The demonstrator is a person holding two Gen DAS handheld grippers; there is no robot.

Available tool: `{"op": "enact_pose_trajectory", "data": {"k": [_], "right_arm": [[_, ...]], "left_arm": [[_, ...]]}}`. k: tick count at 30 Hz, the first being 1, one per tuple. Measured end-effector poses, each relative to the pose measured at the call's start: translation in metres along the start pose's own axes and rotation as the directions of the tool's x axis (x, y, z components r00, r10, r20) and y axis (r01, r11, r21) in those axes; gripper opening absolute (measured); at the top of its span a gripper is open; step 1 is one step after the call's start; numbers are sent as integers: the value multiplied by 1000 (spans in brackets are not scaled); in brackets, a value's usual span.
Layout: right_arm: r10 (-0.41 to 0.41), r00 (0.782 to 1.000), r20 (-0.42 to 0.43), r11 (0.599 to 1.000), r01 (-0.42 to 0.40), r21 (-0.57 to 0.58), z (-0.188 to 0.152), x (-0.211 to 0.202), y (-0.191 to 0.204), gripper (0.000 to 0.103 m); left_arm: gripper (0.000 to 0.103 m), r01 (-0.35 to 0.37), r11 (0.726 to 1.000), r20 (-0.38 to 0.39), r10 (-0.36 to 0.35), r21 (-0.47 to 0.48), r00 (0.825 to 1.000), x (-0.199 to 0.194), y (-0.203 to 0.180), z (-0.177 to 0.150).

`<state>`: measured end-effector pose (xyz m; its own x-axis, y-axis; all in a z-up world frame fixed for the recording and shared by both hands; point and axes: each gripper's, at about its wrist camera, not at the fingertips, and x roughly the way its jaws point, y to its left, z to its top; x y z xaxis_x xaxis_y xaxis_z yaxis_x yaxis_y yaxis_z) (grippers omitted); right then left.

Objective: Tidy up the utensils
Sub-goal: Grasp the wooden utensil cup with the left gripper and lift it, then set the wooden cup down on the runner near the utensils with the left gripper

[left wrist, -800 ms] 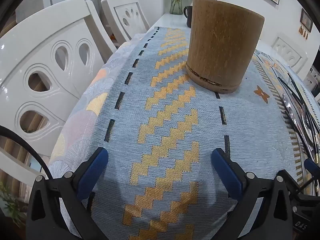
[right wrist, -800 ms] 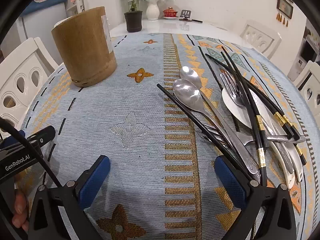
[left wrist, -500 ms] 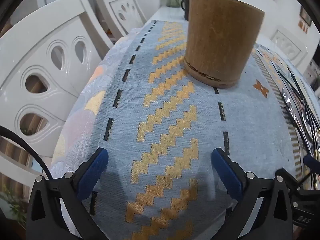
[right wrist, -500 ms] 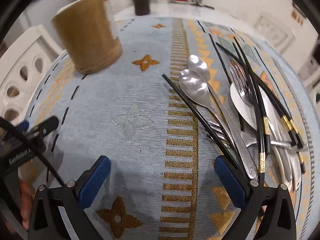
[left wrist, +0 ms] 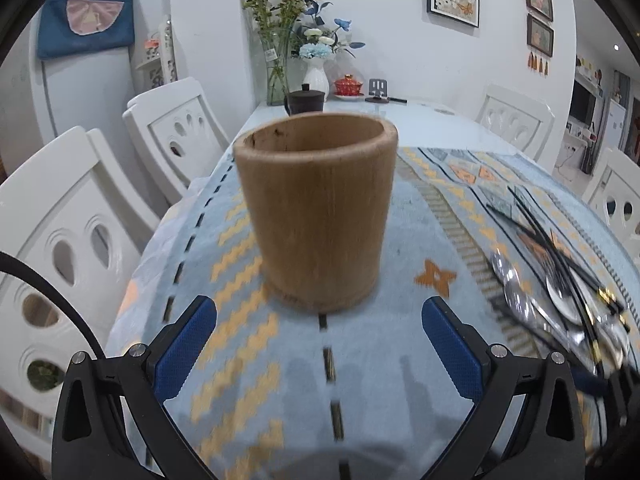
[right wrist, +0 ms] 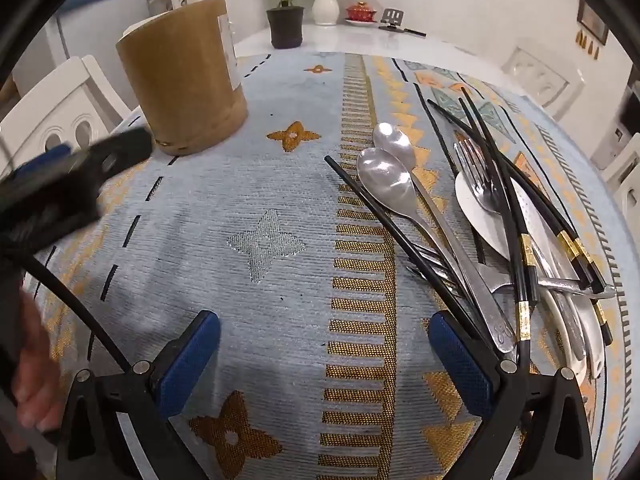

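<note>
Hovering over the patterned cloth [right wrist: 272, 184] on the table, the right gripper [right wrist: 324, 354] had its jaws spread wide with nothing between them. The pile of utensils [right wrist: 500, 240] lay just ahead and to its right, toward the table's right edge: two metal spoons [right wrist: 384, 180], forks, a pale flat server and several black chopsticks [right wrist: 516, 216] crossing one another. Most of their long axes ran from the near right toward the far left, handles pointing back at the gripper, and the nearest handle ends lay just beside its right jaw. The bamboo holder [left wrist: 316, 216] stood upright toward the table's far left corner, well apart from the pile. The left gripper [left wrist: 320, 340] faced that holder squarely, jaws likewise spread and empty, the holder's base just beyond them. Judging from this, the right hand was the nearer to the utensils and would likely need to shift right and line its jaws across a handle; the left seemed placed to steady the holder.
</note>
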<state>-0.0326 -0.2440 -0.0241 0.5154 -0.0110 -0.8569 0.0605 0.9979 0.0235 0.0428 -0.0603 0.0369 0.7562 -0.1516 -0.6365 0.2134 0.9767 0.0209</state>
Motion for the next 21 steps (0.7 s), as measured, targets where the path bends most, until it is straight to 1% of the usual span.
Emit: {"op": "enact_pose_trajectory", "data": {"k": [2,4,8,10,11,12,13,16,21], "right_arm": [[3,1000,1,1000,-3,-3,-2,0,-1,103],[4,1000,1,1000,-4,-4,-2,-1,-1,103],[6,1000,0,1000,-6,-6,0,0,-1,103],[6,1000,1,1000,-6,-7,0,-1,0,103],[6,1000,1,1000,-6,-7,0,-1,0,103],[6,1000,3,1000,-6,-5,-1,-1,0,103],[5,1000,3,1000,-5,-5,-1,0,0,103],[5,1000,3,1000,-5,-7,0,0,1,103],[5,1000,5,1000,-5,-7,-2,0,1,103]], "left_arm": [[102,0,1000,6,0,0,1000,8,-2,6],[102,-15,1000,5,15,-8,1000,22,-4,13],[102,-17,999,-4,17,-45,1000,44,-3,26],[102,-24,999,2,24,-46,1000,48,-4,32],[101,-33,999,5,33,-38,999,51,-5,34],[96,-46,998,7,46,-30,999,52,-6,36],[95,-51,998,7,51,-25,999,52,-6,37],[95,-18,1000,5,19,-22,1000,47,1,35],[95,62,998,-1,-63,-26,998,22,10,30]]}}
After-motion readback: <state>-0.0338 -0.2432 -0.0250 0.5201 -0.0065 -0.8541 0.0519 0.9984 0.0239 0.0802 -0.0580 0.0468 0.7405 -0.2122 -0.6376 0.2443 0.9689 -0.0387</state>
